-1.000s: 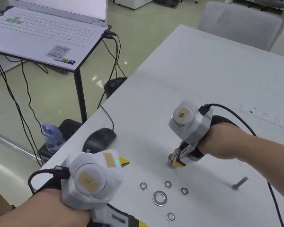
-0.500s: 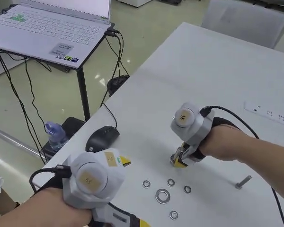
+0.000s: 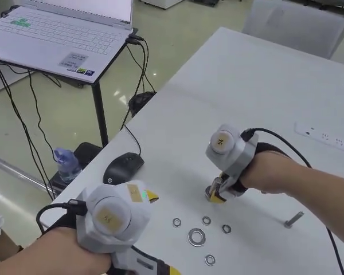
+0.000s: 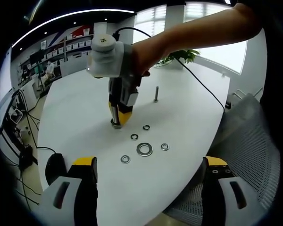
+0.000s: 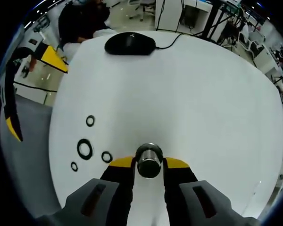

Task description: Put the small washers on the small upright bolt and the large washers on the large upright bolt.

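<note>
My right gripper (image 3: 215, 195) (image 5: 149, 165) is shut on the large bolt (image 3: 210, 192) (image 5: 149, 160) (image 4: 116, 124) and holds it upright on the white table (image 3: 258, 91). Just in front of it lie one large washer (image 3: 196, 236) (image 4: 144, 149) (image 5: 85, 149) and several small washers (image 3: 206, 220) (image 4: 134, 136) (image 5: 106, 157), loose on the tabletop. The small bolt (image 3: 293, 219) (image 4: 156, 94) lies on its side to the right, beyond the person's forearm. At the table's near left, my left gripper (image 3: 161, 233) (image 4: 148, 188) stands open and wide, holding nothing.
A black mouse (image 3: 123, 168) (image 5: 130, 44) with its cable sits near the table's left edge. A white power strip (image 3: 327, 139) lies at the far right. Off the table to the left stand a laptop (image 3: 57, 31) on a stand, cables and a water bottle (image 3: 64, 163).
</note>
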Demonstrator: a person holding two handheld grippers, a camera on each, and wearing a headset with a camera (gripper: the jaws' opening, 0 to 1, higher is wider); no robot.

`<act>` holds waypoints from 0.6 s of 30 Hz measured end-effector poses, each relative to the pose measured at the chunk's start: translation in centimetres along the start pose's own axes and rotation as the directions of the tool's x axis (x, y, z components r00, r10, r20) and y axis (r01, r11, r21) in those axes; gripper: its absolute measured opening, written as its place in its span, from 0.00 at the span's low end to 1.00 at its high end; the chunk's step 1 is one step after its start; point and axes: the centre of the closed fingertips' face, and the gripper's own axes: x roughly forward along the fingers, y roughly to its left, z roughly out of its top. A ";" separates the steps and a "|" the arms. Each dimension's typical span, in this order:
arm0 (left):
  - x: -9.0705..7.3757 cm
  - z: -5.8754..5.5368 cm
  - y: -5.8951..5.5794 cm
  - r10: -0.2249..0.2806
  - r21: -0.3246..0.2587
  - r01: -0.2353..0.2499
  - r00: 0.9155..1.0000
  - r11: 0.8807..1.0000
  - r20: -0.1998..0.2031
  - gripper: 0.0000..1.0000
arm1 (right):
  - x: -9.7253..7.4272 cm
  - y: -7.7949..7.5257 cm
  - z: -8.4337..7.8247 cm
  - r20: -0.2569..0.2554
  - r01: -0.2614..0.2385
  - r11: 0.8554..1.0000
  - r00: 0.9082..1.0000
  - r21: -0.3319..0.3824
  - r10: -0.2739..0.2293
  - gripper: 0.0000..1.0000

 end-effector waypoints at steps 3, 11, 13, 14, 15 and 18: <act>-0.1 0.0 0.0 -0.001 0.000 0.001 1.000 1.000 0.000 0.92 | -0.1 -0.1 0.1 0.017 0.004 1.000 1.000 -0.002 -0.004 0.35; -0.2 0.2 -0.1 -0.003 0.009 0.003 1.000 1.000 0.003 0.92 | -1.3 0.0 0.7 0.042 -0.001 1.000 0.999 -0.012 0.001 0.37; -0.3 0.4 -0.1 -0.003 0.008 0.003 1.000 1.000 0.007 0.92 | -1.6 0.0 0.9 0.056 -0.006 1.000 0.998 -0.012 0.006 0.37; -0.4 0.4 -0.2 -0.003 0.009 0.003 1.000 1.000 0.009 0.92 | -1.8 0.1 0.9 0.060 -0.007 1.000 0.998 -0.011 0.007 0.37; -0.4 0.5 -0.2 -0.003 0.011 0.003 1.000 1.000 0.009 0.92 | -1.9 0.1 0.9 0.063 -0.007 1.000 0.998 -0.015 0.008 0.37; -0.4 0.5 -0.2 -0.005 0.014 0.005 1.000 1.000 0.009 0.92 | -2.6 0.6 0.9 0.072 -0.010 1.000 0.997 -0.030 0.012 0.37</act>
